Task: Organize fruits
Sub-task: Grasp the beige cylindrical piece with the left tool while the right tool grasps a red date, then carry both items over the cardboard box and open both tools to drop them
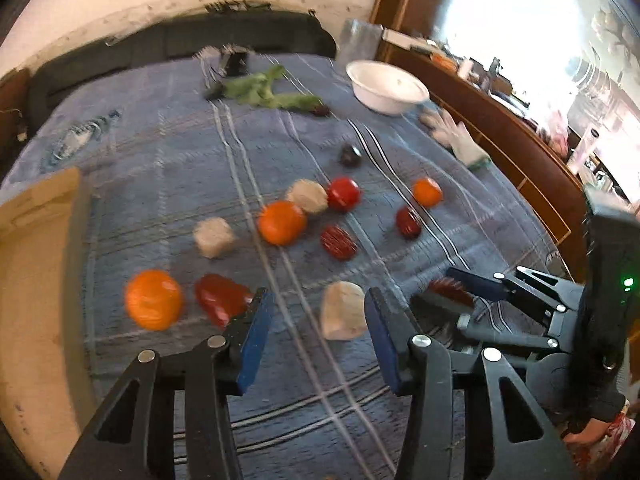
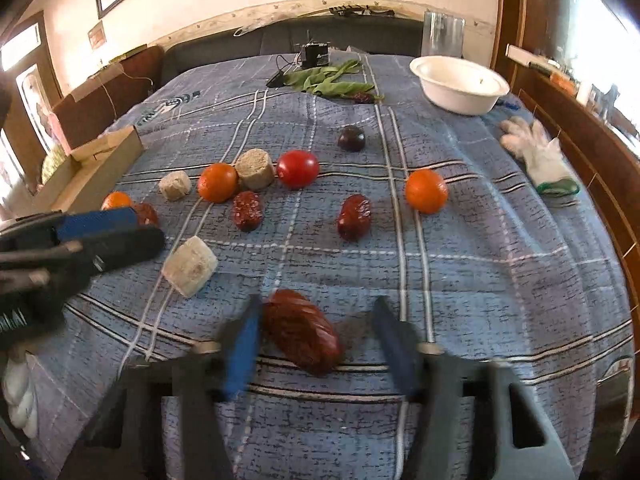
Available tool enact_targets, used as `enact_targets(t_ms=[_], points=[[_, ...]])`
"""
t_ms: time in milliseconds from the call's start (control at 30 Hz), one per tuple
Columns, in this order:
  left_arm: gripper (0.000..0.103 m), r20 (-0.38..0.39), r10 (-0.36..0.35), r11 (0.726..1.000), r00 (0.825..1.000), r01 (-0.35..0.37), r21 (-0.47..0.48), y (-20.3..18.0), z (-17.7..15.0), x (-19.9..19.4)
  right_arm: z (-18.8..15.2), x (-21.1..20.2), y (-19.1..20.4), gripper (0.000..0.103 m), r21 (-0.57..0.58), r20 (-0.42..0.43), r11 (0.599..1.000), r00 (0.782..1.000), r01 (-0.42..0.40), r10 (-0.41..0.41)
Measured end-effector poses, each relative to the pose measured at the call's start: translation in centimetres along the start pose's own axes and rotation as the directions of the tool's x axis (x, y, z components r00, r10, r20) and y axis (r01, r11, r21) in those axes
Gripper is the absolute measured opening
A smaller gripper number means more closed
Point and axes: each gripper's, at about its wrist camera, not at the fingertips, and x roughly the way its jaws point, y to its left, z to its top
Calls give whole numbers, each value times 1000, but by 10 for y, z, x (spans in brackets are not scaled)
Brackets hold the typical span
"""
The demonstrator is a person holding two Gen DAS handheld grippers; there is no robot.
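Fruits lie scattered on a blue plaid cloth (image 2: 460, 264): oranges (image 2: 426, 191) (image 1: 281, 222), a red tomato (image 2: 298, 168), dark red dates (image 2: 354, 217) (image 2: 247, 211), a dark plum (image 2: 351, 138) and pale cubes (image 2: 189, 266). My right gripper (image 2: 316, 320) is open, its jaws on either side of a large date (image 2: 302, 330) that lies on the cloth. My left gripper (image 1: 318, 310) is open and empty, low over the cloth, with a pale cube (image 1: 343, 316) just ahead between its fingers. An orange (image 1: 153, 299) and a red fruit (image 1: 220, 298) lie to its left.
A white bowl (image 2: 460, 84) stands at the far right. A cardboard box (image 2: 90, 168) sits at the left edge. Green leaves (image 2: 332, 80), a small black device (image 2: 316, 55), a clear glass (image 2: 443, 34) and a white glove (image 2: 536, 152) lie at the back and right.
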Motion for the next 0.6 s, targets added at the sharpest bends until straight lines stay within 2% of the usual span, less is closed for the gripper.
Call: enact_targets(t_ms=[67,200,267,333,367,467,600], points=[[41,-22,-17,1000,1000,17,-7,-2,-1,8,0,-2,-5,28,11,0,1000,1000,8,-8],[39,-40,-37,999,999,38,24,-14,-4,16,-6,-11,-23,28,75,6,997,1000,-8,8],[38,-43,-19,998,999,22,55,-24,-7,22,-10,-16,-33,28,107,4,994,1000,-17,17],[26,-36,33,996,999,-30,88,-32,-9,25,-12,-20,-37,28,120,9,993,1000,-17,16],[26,-37,42,995,998,-39,95,-34,-10,25,-12,-22,-37,28,123,12,992,1000,-14,13],[26,-15,6,999,1000,-5,38,-25,-10,14,-12,-33,-33,28,117,29,993,999,-22,18],[26,56,22,998,998,-19,-53,4,-9,-25,-5,-50,-12,29,70,62,996,997,-46,42]])
